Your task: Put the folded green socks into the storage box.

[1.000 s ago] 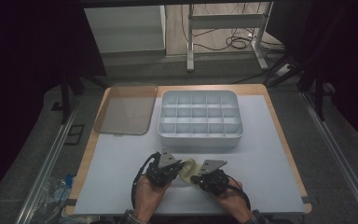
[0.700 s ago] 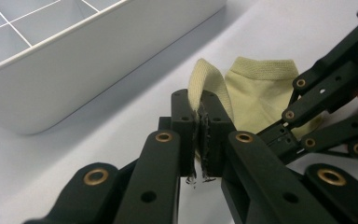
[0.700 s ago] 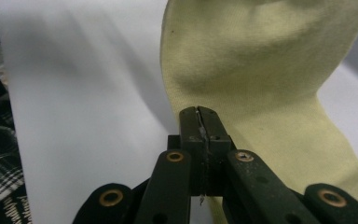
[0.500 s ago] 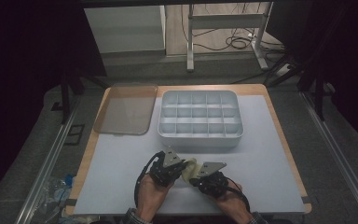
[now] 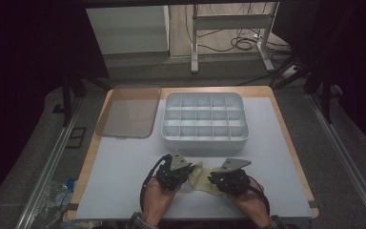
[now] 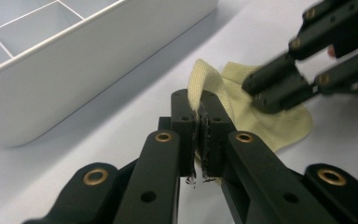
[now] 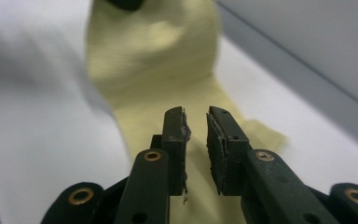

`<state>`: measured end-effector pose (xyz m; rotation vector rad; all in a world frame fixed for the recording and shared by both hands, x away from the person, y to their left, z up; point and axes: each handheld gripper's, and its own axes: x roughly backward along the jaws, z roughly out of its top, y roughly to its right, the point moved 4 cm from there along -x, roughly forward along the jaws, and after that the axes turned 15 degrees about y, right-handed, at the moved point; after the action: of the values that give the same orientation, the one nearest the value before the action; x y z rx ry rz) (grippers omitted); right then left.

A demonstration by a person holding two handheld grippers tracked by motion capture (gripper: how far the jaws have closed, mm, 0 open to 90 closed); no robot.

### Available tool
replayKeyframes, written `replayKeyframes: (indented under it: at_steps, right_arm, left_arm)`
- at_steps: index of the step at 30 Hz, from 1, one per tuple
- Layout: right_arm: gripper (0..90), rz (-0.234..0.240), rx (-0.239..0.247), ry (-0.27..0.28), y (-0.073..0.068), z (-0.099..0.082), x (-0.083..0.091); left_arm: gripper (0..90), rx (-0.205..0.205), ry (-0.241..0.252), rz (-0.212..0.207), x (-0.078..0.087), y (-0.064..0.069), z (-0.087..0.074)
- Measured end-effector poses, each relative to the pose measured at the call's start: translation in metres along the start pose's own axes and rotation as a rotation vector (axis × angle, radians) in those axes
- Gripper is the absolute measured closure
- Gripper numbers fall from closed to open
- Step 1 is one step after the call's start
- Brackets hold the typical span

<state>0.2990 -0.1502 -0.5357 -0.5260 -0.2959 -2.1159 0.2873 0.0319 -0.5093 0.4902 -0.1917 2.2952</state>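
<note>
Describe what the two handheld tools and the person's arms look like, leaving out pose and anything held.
Both the left tool and the right tool are black, each topped by a grey three-cornered plate. Each has two flat black jaws on linkage arms with brass-coloured pivot pins; the pads' edges look frayed. Black cables loop beside each wrist. Patterned cuffs, perhaps plaid, show at the sleeves.
</note>
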Motion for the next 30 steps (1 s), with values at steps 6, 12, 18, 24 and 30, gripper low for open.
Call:
replayKeyframes:
  at_steps: [6, 12, 18, 24, 30]
  right_arm:
    - [70.6, -0.072, -0.007, 0.005, 0.021, -0.001, 0.017]
    - [68.3, -0.101, -0.021, -0.001, 0.031, -0.007, 0.023]
    - [67.3, -0.111, -0.028, -0.008, 0.035, -0.013, 0.022]
    - [66.1, -0.117, -0.048, -0.004, 0.038, -0.017, 0.023]
    - [65.5, -0.145, -0.059, 0.002, 0.044, -0.019, 0.029]
  left_arm:
    - [86.4, -0.004, -0.005, -0.015, -0.007, 0.006, 0.003]
    - [86.3, -0.017, -0.017, -0.03, -0.014, 0.013, 0.006]
    - [86.1, -0.019, -0.03, -0.048, -0.023, 0.019, 0.006]
    - [85.8, -0.013, -0.062, -0.069, -0.036, 0.025, 0.001]
    - [84.7, -0.006, -0.073, -0.083, -0.046, 0.031, 0.001]
